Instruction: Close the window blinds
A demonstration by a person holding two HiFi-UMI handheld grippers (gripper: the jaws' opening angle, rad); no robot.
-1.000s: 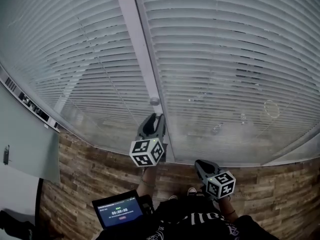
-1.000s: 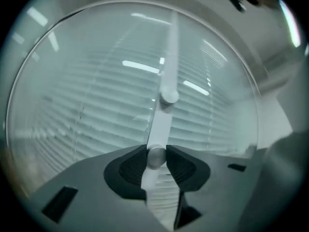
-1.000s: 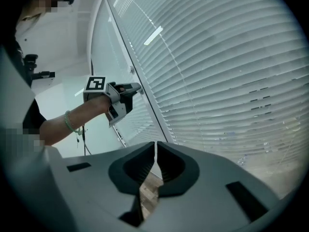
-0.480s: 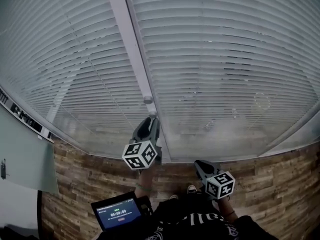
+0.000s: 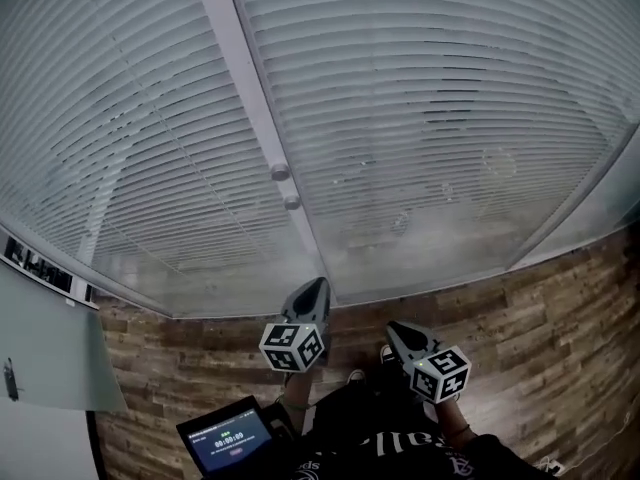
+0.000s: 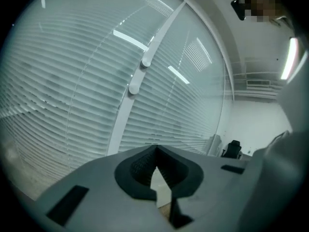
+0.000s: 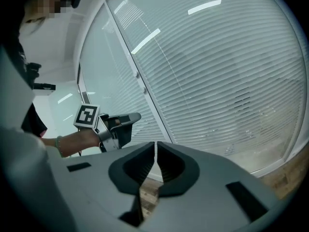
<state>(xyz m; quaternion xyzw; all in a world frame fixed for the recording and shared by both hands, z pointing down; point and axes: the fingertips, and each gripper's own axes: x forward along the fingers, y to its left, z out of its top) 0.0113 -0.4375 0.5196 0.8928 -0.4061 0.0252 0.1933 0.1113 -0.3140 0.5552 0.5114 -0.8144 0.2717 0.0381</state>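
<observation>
The blinds [image 5: 420,118] hang down over both panes, and the outside shows faintly between the slats. Two small knobs [image 5: 291,202] sit on the frame post [image 5: 245,98], above the blinds' lower edge. The left claw [image 5: 314,286] and right claw [image 5: 393,327] are both clenched on nothing, low and well apart from the knobs. To close the slats, one claw should probably release, rise to a knob and grip it squarely.

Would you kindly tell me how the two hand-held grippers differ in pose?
The left hand-held gripper reaches further forward, its tip by the foot of the white mullion in the head view; the right hand-held gripper sits lower, nearer the person's body. The left points almost straight ahead; the right angles leftward. Both are shut and empty.
</observation>
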